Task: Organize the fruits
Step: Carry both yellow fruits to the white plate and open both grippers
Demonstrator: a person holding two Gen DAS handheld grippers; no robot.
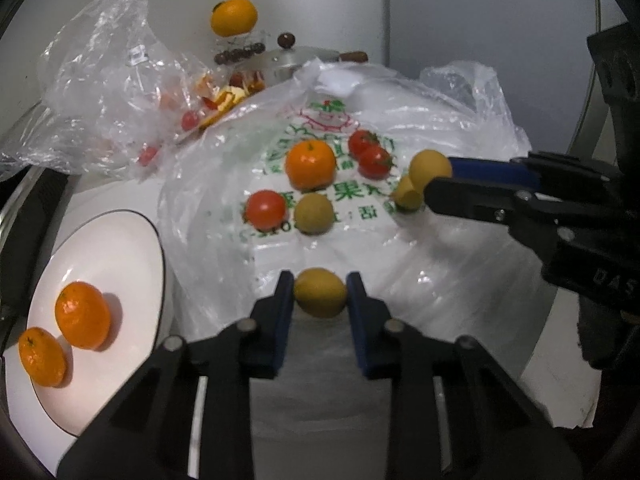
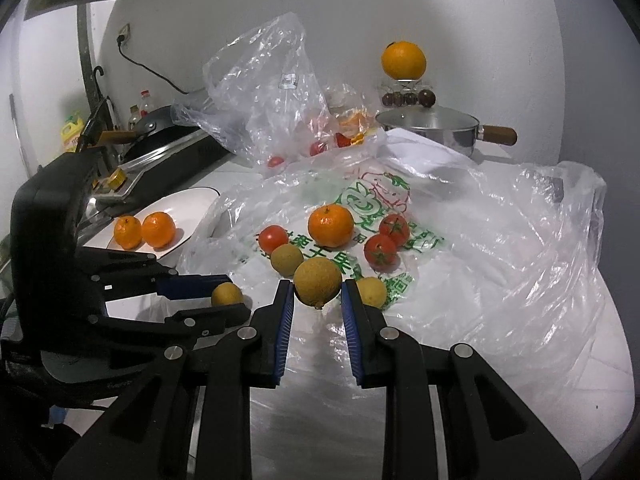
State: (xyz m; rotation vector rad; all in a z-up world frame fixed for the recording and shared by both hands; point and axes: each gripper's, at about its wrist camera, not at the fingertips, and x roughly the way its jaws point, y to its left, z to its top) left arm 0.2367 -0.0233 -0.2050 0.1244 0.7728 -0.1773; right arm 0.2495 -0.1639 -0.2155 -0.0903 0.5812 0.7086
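My left gripper (image 1: 320,292) is shut on a yellow-green fruit (image 1: 320,293) just above the printed plastic bag (image 1: 360,216); it also shows in the right wrist view (image 2: 224,300). My right gripper (image 2: 317,290) is shut on a larger yellow-brown fruit (image 2: 318,282), seen from the left wrist view as well (image 1: 430,168). On the bag lie an orange (image 2: 330,225), three tomatoes (image 2: 273,239) (image 2: 380,252) (image 2: 394,229) and two more yellow-green fruits (image 2: 287,259) (image 2: 372,291). A white plate (image 1: 116,256) at the left holds two oranges (image 1: 82,316) (image 1: 42,356).
A clear bag (image 2: 272,92) with tomatoes and peels stands behind. A steel pot (image 2: 432,126) with a wooden handle sits at the back, an orange (image 2: 403,60) on a stand behind it. A stove with a pan (image 2: 160,132) is at the far left.
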